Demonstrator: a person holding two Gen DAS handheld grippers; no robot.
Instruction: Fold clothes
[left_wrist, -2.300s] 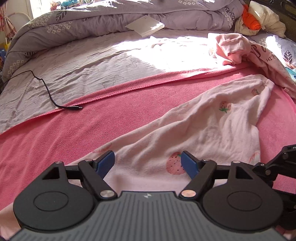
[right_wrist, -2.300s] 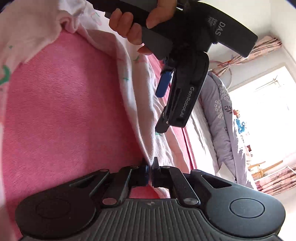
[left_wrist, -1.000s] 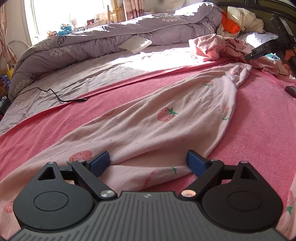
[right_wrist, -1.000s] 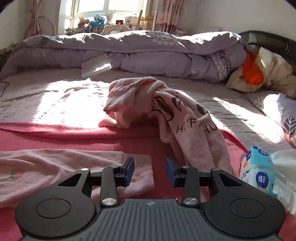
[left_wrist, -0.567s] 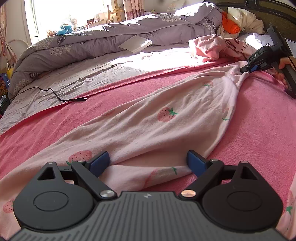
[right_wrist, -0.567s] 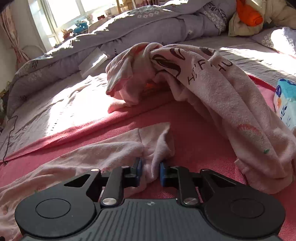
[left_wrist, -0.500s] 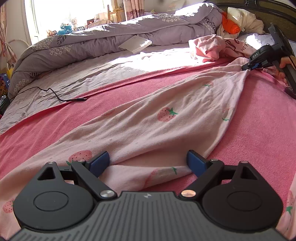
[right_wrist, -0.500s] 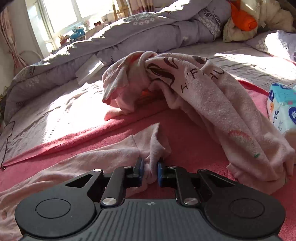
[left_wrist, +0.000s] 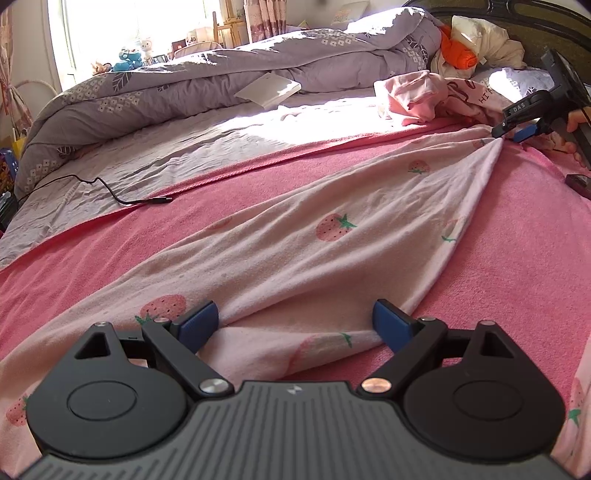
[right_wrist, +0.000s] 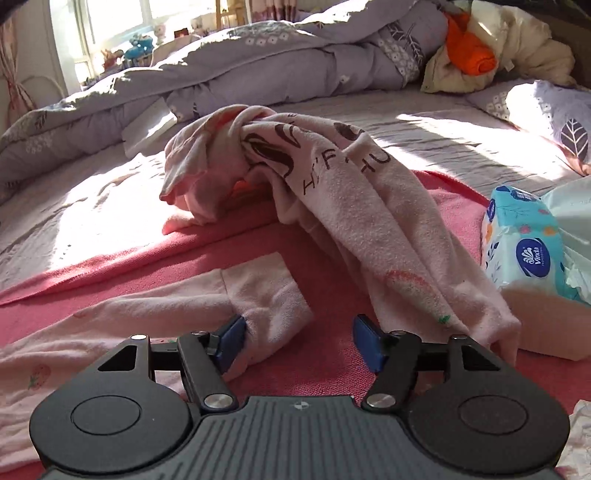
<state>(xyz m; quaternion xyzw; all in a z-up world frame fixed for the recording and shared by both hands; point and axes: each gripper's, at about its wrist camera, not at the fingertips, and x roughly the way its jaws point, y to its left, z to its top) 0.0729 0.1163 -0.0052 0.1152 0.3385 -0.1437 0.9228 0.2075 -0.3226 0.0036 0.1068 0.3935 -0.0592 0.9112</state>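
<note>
On the bed, over a pink terry blanket (left_wrist: 258, 206): one long pale-pink cotton garment printed with strawberries (left_wrist: 332, 236), spread flat and drawn out lengthwise from the near edge toward the far right.

Left hand-held gripper (left_wrist: 295, 325): jaws wide apart, blue pads either side of a raised fold of the strawberry garment, nothing clamped. Cloth bunched between and beneath the pads.

Right hand-held gripper (right_wrist: 299, 339): jaws wide apart, nothing gripped. Left blue pad touching the cuffed end of the strawberry garment (right_wrist: 266, 295); right pad over bare blanket. Same gripper seen from the left wrist view at the far right (left_wrist: 524, 129), at the garment's gathered far end, with fingers of the holding hand partly in view behind it.

Beyond the cuff: a second crumpled pink garment with dark brown lettering (right_wrist: 332, 177), heaped across the blanket's edge and the grey sheet. To its right, a light-blue Vinda tissue pack (right_wrist: 524, 243).

Further back: rolled lilac floral duvet (left_wrist: 221, 81) with a white flat rectangular item (left_wrist: 267, 88) lying against it; black cable (left_wrist: 122, 195) on the grey sheet, plug end touching the blanket edge; orange and cream bundle (right_wrist: 469, 51) near the headboard.
</note>
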